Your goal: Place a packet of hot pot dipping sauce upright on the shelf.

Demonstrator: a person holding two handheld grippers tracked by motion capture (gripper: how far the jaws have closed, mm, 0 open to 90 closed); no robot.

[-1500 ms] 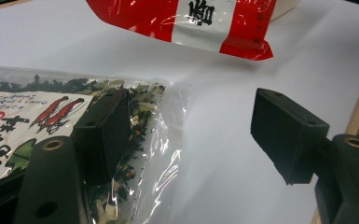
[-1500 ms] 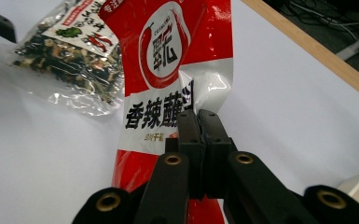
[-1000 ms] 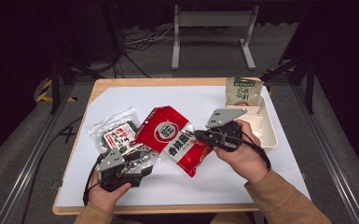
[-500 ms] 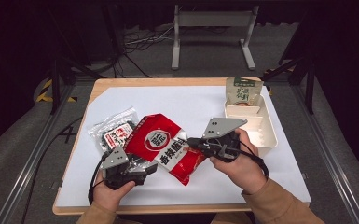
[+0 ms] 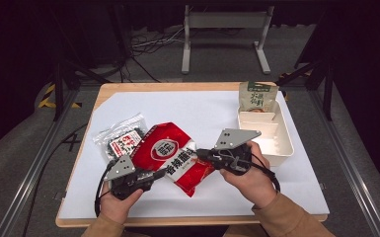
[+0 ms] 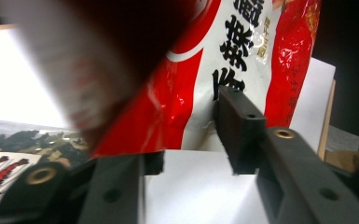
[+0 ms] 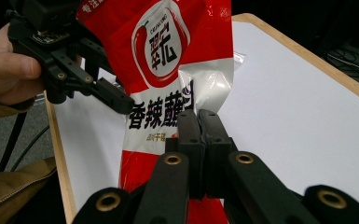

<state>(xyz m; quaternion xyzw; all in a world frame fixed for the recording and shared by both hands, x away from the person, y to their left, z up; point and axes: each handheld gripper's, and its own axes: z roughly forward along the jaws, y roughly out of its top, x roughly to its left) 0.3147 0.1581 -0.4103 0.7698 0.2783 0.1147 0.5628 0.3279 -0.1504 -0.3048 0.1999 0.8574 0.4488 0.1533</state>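
Note:
A red snack bag (image 5: 170,153) with a white band and black characters hangs tilted above the white table sheet (image 5: 217,113). My right gripper (image 5: 200,154) is shut on its right edge; in the right gripper view the pads (image 7: 198,121) pinch the white band of the bag (image 7: 168,46). My left gripper (image 5: 155,173) is at the bag's lower left edge. Its jaws have just been closing, and in the left gripper view the bag (image 6: 168,93) lies at their tips (image 6: 191,135) with a gap still between the pads. The right gripper view shows the left gripper (image 7: 116,98) touching the bag's edge.
A clear packet of dark snacks with a red label (image 5: 121,138) lies at the left, partly under the red bag. A white divided tray (image 5: 281,143) stands at the right with a green and beige packet (image 5: 257,96) leaning at its far end. Wooden table edges border the sheet.
The right gripper has carried the red bag left and toward the person, to the left gripper. The left gripper's jaws have narrowed around the bag's edge.

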